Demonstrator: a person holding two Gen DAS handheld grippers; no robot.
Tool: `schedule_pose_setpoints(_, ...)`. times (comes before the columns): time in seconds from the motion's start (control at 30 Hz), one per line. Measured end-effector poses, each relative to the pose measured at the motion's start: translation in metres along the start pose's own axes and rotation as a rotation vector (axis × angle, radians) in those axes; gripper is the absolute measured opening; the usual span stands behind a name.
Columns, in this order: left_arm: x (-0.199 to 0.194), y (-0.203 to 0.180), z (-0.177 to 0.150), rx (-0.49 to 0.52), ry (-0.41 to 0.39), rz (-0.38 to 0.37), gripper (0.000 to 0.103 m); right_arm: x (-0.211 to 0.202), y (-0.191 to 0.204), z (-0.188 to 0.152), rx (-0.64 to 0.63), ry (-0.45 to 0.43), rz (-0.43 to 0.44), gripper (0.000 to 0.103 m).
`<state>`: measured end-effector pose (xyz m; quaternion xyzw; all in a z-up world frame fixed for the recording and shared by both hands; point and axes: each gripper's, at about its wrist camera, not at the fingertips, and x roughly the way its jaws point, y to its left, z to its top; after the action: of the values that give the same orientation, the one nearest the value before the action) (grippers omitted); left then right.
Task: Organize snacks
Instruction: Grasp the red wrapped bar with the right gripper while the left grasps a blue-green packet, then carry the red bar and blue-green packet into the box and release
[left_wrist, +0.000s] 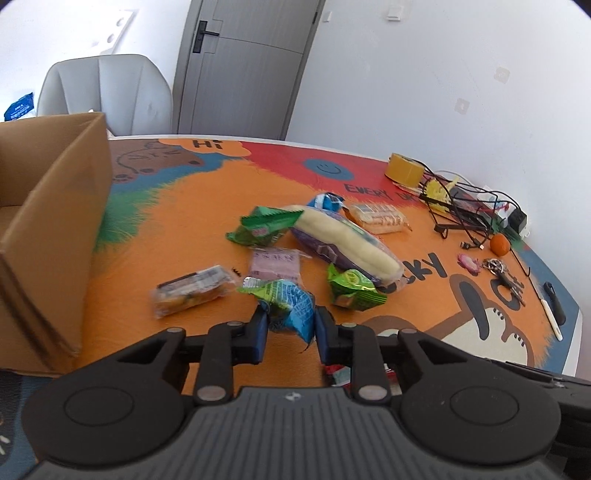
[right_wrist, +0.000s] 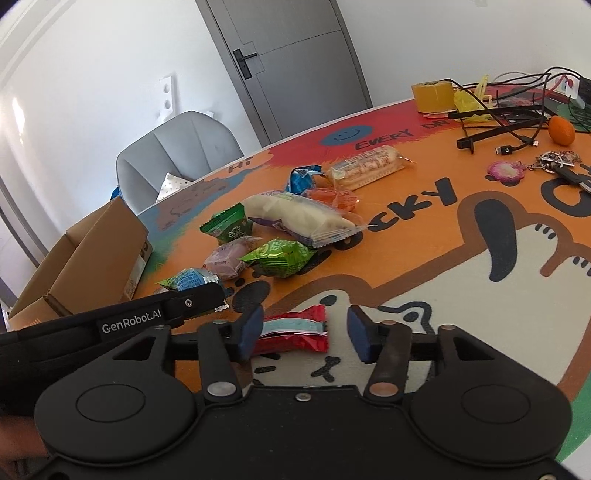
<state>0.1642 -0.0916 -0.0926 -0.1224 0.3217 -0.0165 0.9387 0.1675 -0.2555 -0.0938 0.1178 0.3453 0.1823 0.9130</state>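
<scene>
My left gripper is shut on a blue-green snack packet, which also shows in the right wrist view beside the left gripper's finger. My right gripper is open around a red snack packet lying on the table. Other snacks lie in a loose pile: a long white bread pack, green packets, a pink packet, a clear-wrapped cake and a cracker pack. An open cardboard box stands at the left.
A colourful cartoon mat covers the table. At the far right lie a tape roll, tangled cables, an orange, keys and a pen. A grey chair stands behind the box.
</scene>
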Motion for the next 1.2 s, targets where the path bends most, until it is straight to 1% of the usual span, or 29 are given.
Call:
schedule_pose_setpoints(0.07,-0.005,0.005,0.000,-0.011,-0.006,0.001,0.025,0.002,0.008,-0.001,-0.025,0.003,-0.006,0.063)
schedule_pose_setpoints(0.17,-0.013,0.013,0.000,-0.027,-0.019,0.004,0.025,0.007,0.016,-0.003,-0.038,0.013,-0.023,0.067)
schedule_pose_setpoints(0.23,-0.017,0.018,0.000,-0.035,-0.026,0.006,0.025,0.009,0.023,-0.004,-0.053,0.015,-0.032,0.072)
schedule_pose_setpoints(0.3,-0.020,0.022,-0.001,-0.044,-0.028,0.006,0.025,0.011,0.031,-0.006,-0.087,0.013,-0.052,0.079)
schedule_pose_setpoints(0.43,-0.025,0.027,-0.003,-0.054,-0.033,-0.003,0.025,0.019,0.041,-0.010,-0.133,0.026,-0.105,0.081)
schedule_pose_setpoints(0.5,-0.027,0.030,-0.003,-0.064,-0.036,-0.002,0.025,0.023,0.048,-0.013,-0.174,0.017,-0.146,0.079)
schedule_pose_setpoints(0.53,-0.027,0.032,-0.003,-0.067,-0.038,-0.001,0.025,0.024,0.051,-0.015,-0.198,0.011,-0.171,0.076)
schedule_pose_setpoints(0.57,-0.027,0.033,-0.003,-0.070,-0.038,0.000,0.025,0.025,0.052,-0.016,-0.213,0.004,-0.195,0.068)
schedule_pose_setpoints(0.63,-0.028,0.035,-0.003,-0.075,-0.039,0.002,0.025,0.025,0.053,-0.016,-0.221,-0.007,-0.220,0.056)
schedule_pose_setpoints(0.67,-0.028,0.035,-0.003,-0.075,-0.041,0.001,0.025,0.024,0.052,-0.015,-0.222,-0.012,-0.226,0.051)
schedule_pose_setpoints(0.7,-0.029,0.035,-0.003,-0.073,-0.041,0.002,0.025,0.023,0.051,-0.015,-0.215,-0.012,-0.220,0.048)
schedule_pose_setpoints(0.9,-0.030,0.030,0.000,-0.059,-0.047,0.010,0.025,0.011,0.039,-0.015,-0.134,-0.045,-0.174,0.046)
schedule_pose_setpoints(1.2,-0.046,0.027,0.017,-0.043,-0.104,0.035,0.025,-0.006,0.039,-0.003,-0.089,-0.109,-0.108,0.046)
